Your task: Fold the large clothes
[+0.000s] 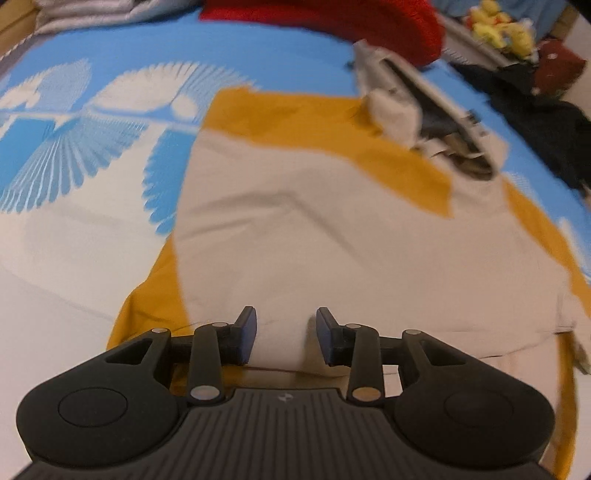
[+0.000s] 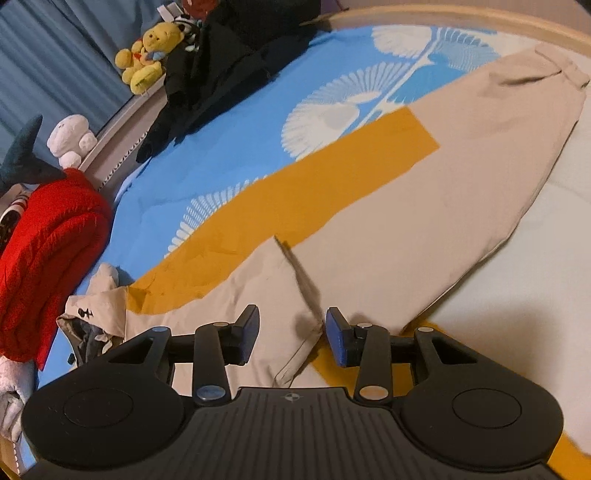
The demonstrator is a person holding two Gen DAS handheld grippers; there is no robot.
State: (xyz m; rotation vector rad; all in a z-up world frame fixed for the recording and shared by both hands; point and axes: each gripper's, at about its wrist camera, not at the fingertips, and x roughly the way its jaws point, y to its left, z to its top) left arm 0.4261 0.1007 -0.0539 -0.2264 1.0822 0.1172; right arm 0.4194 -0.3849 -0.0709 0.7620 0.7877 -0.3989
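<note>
Left wrist view: the left gripper points down at a beige and mustard garment spread flat on a blue patterned bedsheet. Its jaws stand partly apart, beige cloth between them; whether the pads press it cannot be told. A red knit lies well ahead, dark clothes ahead to the right.

Right wrist view: the right gripper sits over a folded edge of the same garment, jaws partly apart, pads not pressing the fold between them. Ahead to the left lie the red knit, dark clothes and a yellow plush toy
</note>
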